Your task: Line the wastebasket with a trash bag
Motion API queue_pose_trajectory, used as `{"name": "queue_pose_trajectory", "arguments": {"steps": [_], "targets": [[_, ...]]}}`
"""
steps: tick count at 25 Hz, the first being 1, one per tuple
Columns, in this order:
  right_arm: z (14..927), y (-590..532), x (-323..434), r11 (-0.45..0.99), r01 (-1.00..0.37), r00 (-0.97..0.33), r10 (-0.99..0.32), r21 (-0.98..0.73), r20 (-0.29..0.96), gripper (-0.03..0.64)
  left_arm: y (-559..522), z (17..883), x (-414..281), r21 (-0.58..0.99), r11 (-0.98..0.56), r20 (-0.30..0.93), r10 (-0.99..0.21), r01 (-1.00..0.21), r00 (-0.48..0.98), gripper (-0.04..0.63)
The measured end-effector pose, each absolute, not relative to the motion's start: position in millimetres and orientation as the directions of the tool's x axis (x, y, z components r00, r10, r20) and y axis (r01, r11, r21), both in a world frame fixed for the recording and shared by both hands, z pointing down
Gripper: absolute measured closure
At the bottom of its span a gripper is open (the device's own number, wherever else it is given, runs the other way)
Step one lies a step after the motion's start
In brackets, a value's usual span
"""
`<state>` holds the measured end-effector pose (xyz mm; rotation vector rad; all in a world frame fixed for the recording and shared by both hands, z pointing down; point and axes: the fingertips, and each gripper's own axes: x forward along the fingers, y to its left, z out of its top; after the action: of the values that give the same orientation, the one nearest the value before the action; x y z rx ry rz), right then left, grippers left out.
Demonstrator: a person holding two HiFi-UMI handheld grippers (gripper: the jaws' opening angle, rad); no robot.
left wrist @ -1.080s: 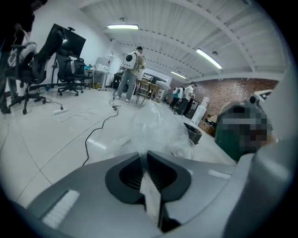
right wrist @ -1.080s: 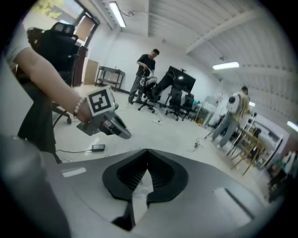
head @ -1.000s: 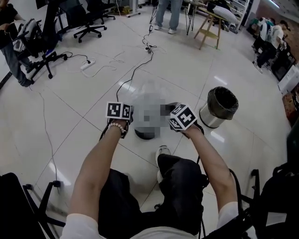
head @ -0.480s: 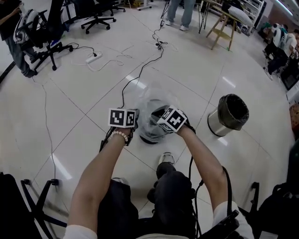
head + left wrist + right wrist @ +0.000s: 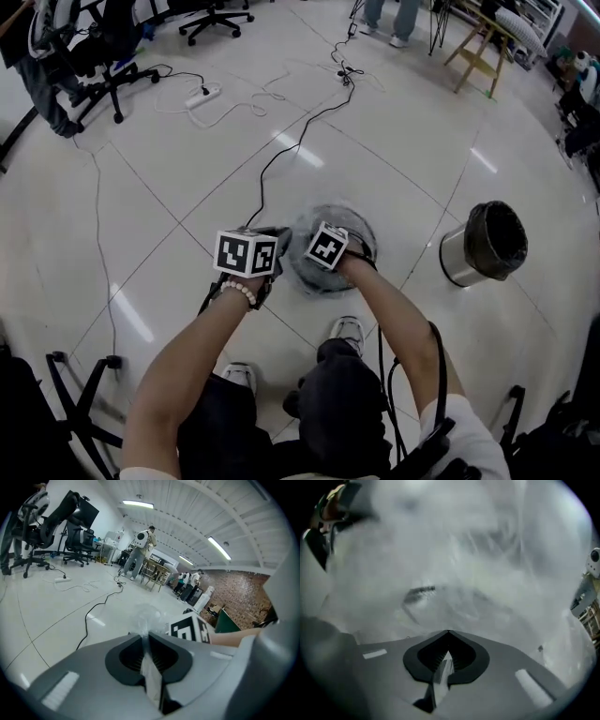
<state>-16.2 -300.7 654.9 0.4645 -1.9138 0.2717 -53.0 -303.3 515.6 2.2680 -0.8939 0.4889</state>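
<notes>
A small round wastebasket (image 5: 313, 279) stands on the floor in front of the person's feet. A clear trash bag (image 5: 353, 223) lies low over its mouth. My left gripper (image 5: 280, 240) is at the basket's left rim, shut on a pinch of the clear film (image 5: 149, 619). My right gripper (image 5: 343, 251) points steeply down over the basket's mouth. Its jaws (image 5: 448, 633) are shut on a strip of the same film, and the bag (image 5: 454, 564) fills the right gripper view. The right gripper's marker cube (image 5: 189, 628) shows just beyond the left jaws.
A second, metal wastebasket (image 5: 487, 244) with a dark liner stands to the right. A black cable (image 5: 281, 155) runs across the tiled floor from the basket toward a power strip (image 5: 204, 95). Office chairs (image 5: 94, 47) and a wooden stool (image 5: 480, 52) stand farther off.
The puffed-up bag has come down from above the basket onto its mouth. My right gripper dropped with it and tipped downward. My left gripper sank slightly by the rim.
</notes>
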Motion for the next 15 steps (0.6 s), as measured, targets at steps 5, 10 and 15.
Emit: {"name": "queue_pose_trajectory", "arguments": {"steps": [5,10,15], "targets": [[712.7,-307.4,27.7,0.877,-0.479,-0.14,-0.109,0.029,0.984,0.617,-317.5,515.6,-74.9,0.399,-0.532,0.547,-0.516,-0.747,0.659,0.47],[747.1,-308.1,46.7,0.865,-0.502,-0.064,-0.03,-0.006,0.997,0.616,-313.7,537.8,-80.7,0.394,-0.509,0.61,-0.477,-0.765,0.632,0.444],[732.6,-304.7,32.9,0.876,-0.482,-0.143,-0.049,-0.026,0.989,0.615,-303.3,564.4,-69.3,0.316,-0.533,0.688,-0.441,-0.785,0.576,0.541]]}}
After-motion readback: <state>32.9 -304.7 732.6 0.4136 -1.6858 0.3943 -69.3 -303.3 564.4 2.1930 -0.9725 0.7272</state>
